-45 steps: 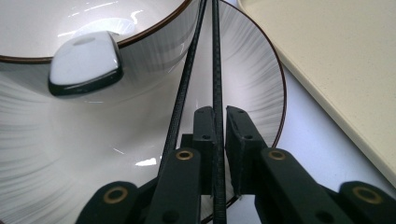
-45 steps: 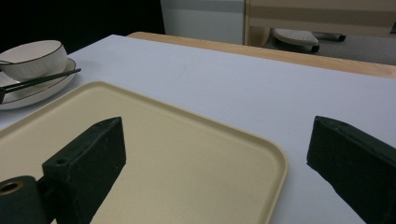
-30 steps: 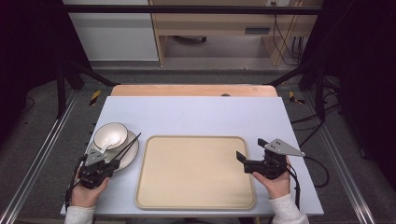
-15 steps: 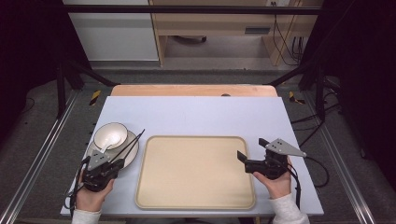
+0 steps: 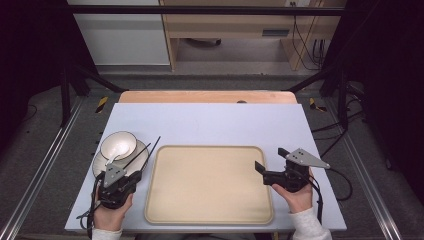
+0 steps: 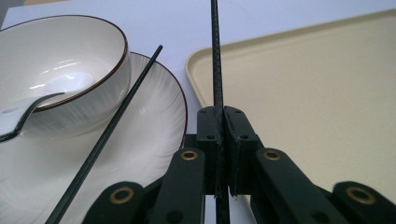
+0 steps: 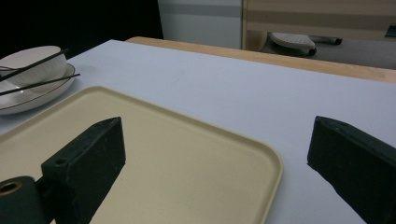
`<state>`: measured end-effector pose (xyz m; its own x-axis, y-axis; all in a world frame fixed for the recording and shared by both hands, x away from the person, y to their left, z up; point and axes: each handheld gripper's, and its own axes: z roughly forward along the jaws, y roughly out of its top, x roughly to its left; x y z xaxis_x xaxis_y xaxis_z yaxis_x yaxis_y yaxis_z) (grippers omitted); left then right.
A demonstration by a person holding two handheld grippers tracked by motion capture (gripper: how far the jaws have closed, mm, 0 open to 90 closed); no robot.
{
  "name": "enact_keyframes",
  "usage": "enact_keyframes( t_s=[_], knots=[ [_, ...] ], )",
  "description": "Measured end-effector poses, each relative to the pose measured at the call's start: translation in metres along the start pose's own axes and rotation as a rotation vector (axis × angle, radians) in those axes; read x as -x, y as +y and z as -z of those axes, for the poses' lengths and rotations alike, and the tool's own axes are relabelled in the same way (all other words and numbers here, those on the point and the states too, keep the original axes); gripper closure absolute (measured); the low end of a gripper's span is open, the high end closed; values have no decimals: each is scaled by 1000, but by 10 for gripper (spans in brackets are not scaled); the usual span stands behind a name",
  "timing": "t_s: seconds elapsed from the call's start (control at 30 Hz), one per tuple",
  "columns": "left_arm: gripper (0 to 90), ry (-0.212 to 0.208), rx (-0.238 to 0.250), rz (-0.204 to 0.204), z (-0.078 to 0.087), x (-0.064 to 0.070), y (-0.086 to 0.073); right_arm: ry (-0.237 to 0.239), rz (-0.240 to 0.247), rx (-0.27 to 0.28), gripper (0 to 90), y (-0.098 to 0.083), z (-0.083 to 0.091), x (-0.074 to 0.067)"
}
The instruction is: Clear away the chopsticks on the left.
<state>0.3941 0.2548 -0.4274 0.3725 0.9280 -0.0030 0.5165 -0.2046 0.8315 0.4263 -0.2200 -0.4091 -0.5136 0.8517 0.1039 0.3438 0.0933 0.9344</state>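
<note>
Pinching chopstick [image 6: 216, 56], left hand-held gripper [image 6: 223, 140] level.

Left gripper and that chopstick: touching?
Touching. The left gripper view shows the left gripper with its jaws shut on one chopstick, pinched with no gap. The other chopstick lies free across the plate.

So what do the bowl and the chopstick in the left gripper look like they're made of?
Bowl: probably glazed ceramic, glossy white with bright highlights and a thin dark rim line. Chopstick: matte black with fine ridges along its length, likely plastic or a fibre composite; hard to say which.
</note>
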Motion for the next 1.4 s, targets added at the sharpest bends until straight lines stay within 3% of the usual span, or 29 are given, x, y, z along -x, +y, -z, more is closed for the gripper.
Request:
enact_keyframes(
  t_s=[0.2,0.43,0.6,0.93,1.0,1.17,1.4],
  knots=[
    [855,10,27,39,-1,11,6,0,1,8,42,1,1,0],
    [855,7,45,60,-6,26,16,2,6,4,41,0,-1,-1],
    [855,27,52,78,-9,37,20,6,7,5,41,0,-1,-2],
    [855,22,77,133,-14,47,22,11,-3,6,41,1,0,-1],
    [855,25,81,128,-16,51,19,11,-3,7,41,1,1,-1],
    [855,23,95,186,-18,54,5,13,-1,10,42,1,1,0],
    [855,44,96,233,-22,55,-13,16,-1,0,42,0,-1,-2]
  ],
)
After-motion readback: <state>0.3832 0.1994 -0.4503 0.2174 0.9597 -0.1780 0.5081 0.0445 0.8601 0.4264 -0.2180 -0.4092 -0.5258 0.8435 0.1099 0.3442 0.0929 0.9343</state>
